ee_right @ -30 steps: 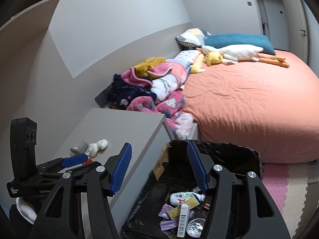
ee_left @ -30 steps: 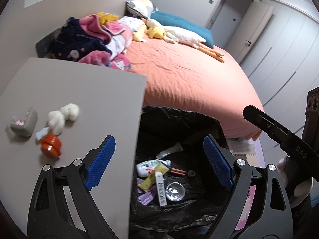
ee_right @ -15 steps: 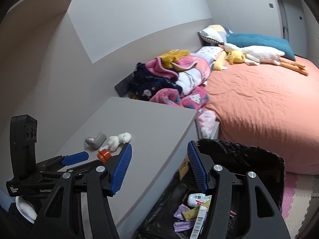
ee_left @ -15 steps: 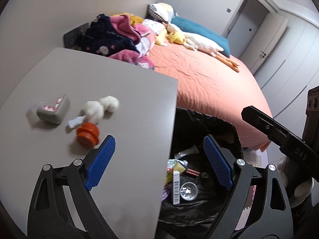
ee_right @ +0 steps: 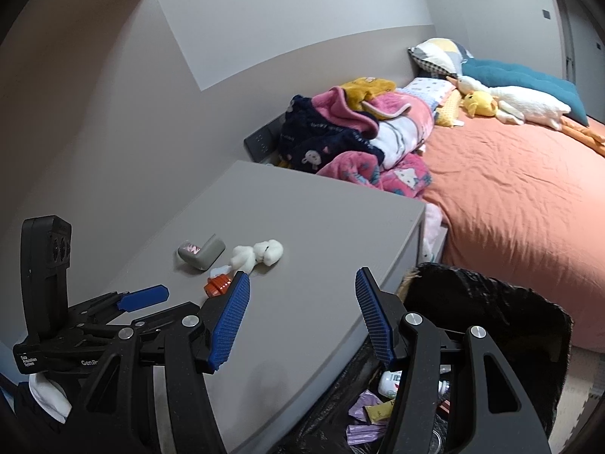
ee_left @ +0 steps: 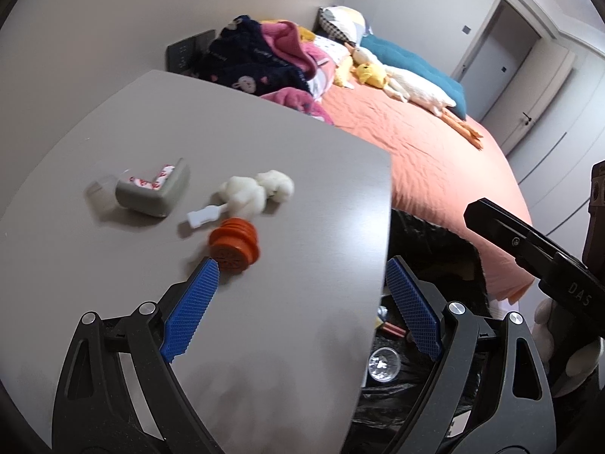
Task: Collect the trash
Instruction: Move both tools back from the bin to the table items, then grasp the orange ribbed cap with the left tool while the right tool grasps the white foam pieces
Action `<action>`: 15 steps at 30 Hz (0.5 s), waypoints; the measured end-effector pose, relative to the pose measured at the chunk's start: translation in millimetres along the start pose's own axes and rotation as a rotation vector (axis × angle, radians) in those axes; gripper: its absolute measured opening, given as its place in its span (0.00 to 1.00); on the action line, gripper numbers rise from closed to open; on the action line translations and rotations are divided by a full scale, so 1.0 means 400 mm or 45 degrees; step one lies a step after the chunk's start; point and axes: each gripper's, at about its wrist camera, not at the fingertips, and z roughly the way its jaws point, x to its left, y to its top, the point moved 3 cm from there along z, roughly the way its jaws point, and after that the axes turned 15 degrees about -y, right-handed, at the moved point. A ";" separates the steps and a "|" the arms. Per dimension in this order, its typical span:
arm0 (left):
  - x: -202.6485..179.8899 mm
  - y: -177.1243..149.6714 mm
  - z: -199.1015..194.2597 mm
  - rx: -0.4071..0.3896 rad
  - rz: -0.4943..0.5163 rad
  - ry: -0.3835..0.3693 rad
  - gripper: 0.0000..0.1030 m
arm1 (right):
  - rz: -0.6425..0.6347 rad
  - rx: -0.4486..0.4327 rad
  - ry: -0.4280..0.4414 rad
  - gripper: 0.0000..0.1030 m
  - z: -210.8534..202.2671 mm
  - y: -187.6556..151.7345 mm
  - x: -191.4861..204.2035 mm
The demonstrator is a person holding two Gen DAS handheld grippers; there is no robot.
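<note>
On the grey tabletop (ee_left: pixel 113 143) lie an orange ribbed cap (ee_left: pixel 234 245), a white cotton wad (ee_left: pixel 257 191) with a small white plastic piece (ee_left: pixel 204 216), and a grey L-shaped corner guard (ee_left: pixel 153 193). My left gripper (ee_left: pixel 300 304) is open and empty, its left fingertip just short of the orange cap. My right gripper (ee_right: pixel 302 316) is open and empty over the table's near edge. A black-lined trash bin (ee_right: pixel 491 302) with several wrappers inside stands right of the table. The same litter shows in the right wrist view: cap (ee_right: pixel 217 285), cotton (ee_right: pixel 257 253), guard (ee_right: pixel 202 251).
A bed with an orange sheet (ee_right: pixel 510 196) lies beyond the table and bin. A pile of pink and navy clothes (ee_right: pixel 351 132), pillows and a plush goose (ee_right: pixel 522 106) sit on it. A grey wall bounds the table on the left. Closet doors (ee_left: pixel 548 87) are at far right.
Both grippers have swung left from over the bin to over the table. My left gripper has come close to the orange cap. Both stay open.
</note>
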 end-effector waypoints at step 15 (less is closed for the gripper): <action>0.115 -0.007 0.072 0.051 -0.064 0.081 0.82 | -0.037 0.090 0.012 0.58 0.116 0.013 0.062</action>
